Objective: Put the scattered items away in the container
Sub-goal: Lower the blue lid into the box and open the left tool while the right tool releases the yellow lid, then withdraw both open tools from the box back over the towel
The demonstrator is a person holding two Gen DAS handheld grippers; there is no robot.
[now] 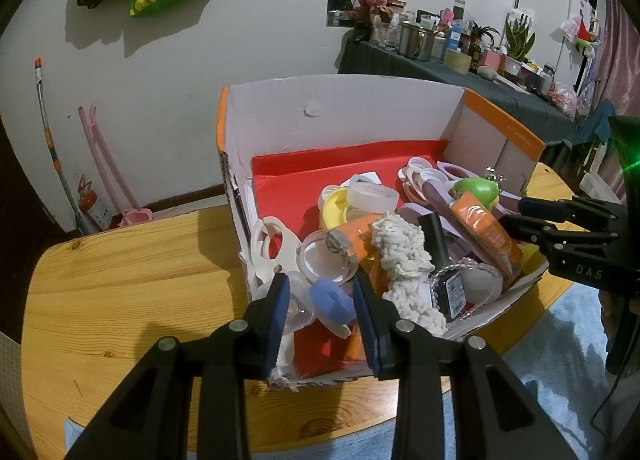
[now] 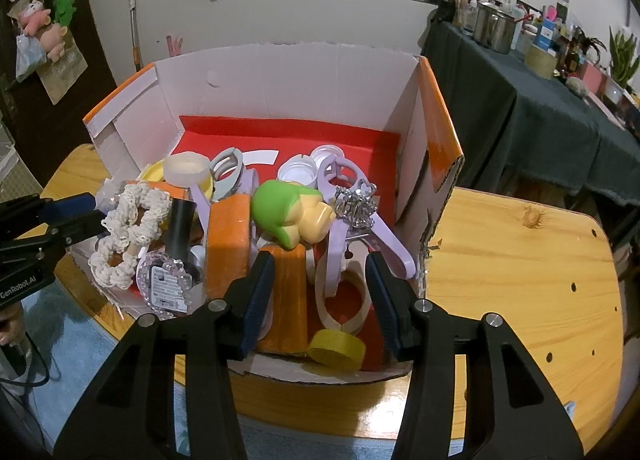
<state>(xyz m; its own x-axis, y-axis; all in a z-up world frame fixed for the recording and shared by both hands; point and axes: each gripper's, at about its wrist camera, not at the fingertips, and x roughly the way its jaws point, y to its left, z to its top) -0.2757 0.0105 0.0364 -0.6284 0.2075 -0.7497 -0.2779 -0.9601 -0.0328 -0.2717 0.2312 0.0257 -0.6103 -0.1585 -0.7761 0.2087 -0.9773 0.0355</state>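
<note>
both grippers point(image 1: 320, 300) point(image 2: 320, 280) hover over cardboard box point(image 1: 340, 111) of plastic clutter.

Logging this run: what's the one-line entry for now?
stage: tidying | left claw: open | right claw: open | cardboard box: full

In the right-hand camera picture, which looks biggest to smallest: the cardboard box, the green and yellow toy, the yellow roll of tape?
1. cardboard box
2. green and yellow toy
3. yellow roll of tape, though it sits nearest the camera

Right gripper point(image 2: 320, 292) hung open over the cardboard box point(image 2: 280, 79), green-and-yellow toy point(image 2: 288, 215) just beyond its fingertips.
</note>
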